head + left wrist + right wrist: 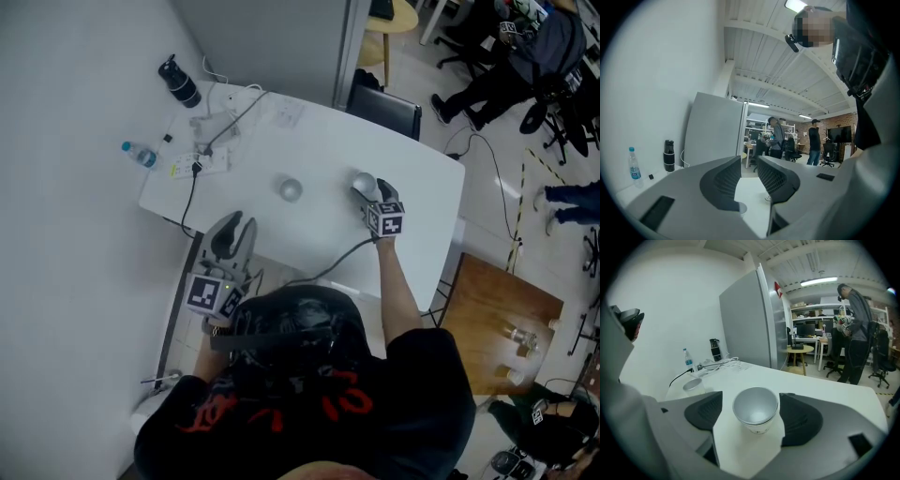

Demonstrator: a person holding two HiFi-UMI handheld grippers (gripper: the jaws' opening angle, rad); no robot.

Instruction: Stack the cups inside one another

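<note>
Two silver-lined cups stand on the white table (422, 216). One cup (290, 188) stands alone mid-table and shows at the left of the right gripper view as a small cup (693, 385). The other cup (362, 182) stands upright between the jaws of my right gripper (371, 194). In the right gripper view this cup (756, 409) sits centred in the right gripper (751, 403), with a gap on each side, so the jaws are open. My left gripper (234, 227) hovers at the table's near left edge. Its jaws (749, 164) stand apart with nothing between them.
At the table's far left corner lie a water bottle (141, 155), a black flask (180, 82) and a power strip with cables (211, 155). A black chair (384, 108) stands behind the table. A wooden board (497, 319) lies on the floor to the right. People stand in the background.
</note>
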